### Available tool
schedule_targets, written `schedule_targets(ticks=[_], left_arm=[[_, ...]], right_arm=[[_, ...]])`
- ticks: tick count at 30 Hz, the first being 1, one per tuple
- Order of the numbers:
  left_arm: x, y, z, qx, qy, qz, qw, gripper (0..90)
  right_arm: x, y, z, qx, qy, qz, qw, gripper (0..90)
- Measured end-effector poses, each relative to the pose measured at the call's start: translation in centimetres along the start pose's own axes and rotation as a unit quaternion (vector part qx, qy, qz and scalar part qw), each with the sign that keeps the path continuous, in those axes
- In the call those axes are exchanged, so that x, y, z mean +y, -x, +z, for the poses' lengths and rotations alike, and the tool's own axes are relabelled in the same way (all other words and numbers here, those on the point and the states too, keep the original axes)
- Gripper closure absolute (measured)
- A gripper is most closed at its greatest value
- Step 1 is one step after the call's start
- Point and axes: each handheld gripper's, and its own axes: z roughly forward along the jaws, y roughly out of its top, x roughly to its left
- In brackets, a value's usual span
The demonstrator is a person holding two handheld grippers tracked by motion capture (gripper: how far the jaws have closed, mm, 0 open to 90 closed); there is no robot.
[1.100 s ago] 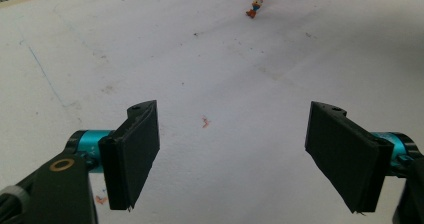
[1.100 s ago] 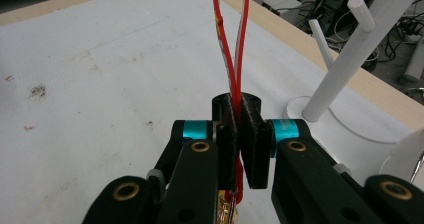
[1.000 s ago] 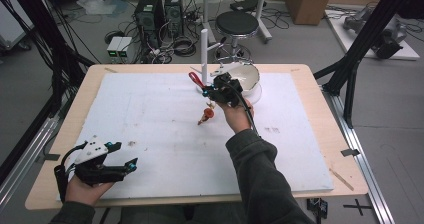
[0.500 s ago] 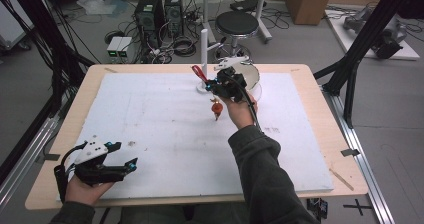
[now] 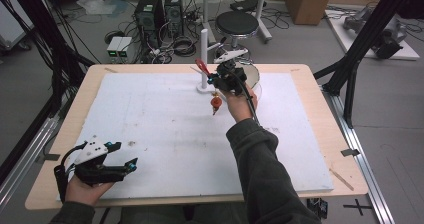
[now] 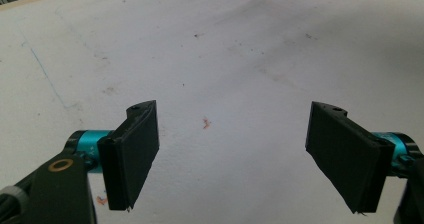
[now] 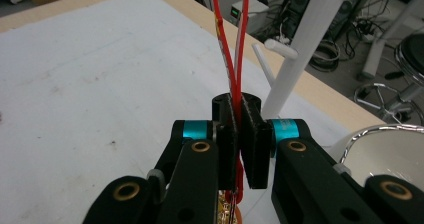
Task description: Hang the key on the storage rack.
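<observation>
A red cord loop (image 5: 201, 66) with a small orange-red pendant (image 5: 215, 103) dangling below it is pinched in my right gripper (image 5: 220, 79), which is held above the far middle of the table. In the right gripper view the jaws are shut on the two red strands (image 7: 231, 44), which rise toward a white peg stand (image 7: 310, 49). That stand (image 5: 204, 59) is just left of the gripper in the high view. My left gripper (image 5: 125, 155) rests open at the near left corner, its jaws (image 6: 235, 114) wide apart over bare white board.
A metal-rimmed bowl (image 5: 252, 79) sits at the far edge behind my right hand, also to the right as the bowl (image 7: 385, 139) in the right gripper view. A white board (image 5: 150, 124) covers the wooden table. Small red crumbs (image 6: 205, 123) lie on it.
My right gripper has carried the cord and pendant to the right and farther back, closer to the white stand. The left gripper has stayed put.
</observation>
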Motion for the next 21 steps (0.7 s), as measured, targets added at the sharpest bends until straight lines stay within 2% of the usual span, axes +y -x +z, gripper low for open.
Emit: schedule_targets(ticks=[21], left_arm=[[0.0, 0.0, 0.0, 0.0, 0.001, 0.004, 1.0, 21.7]], right_arm=[[-0.7, 1.0, 2.2, -0.041, -0.032, 0.023, 0.9984, 86.3]])
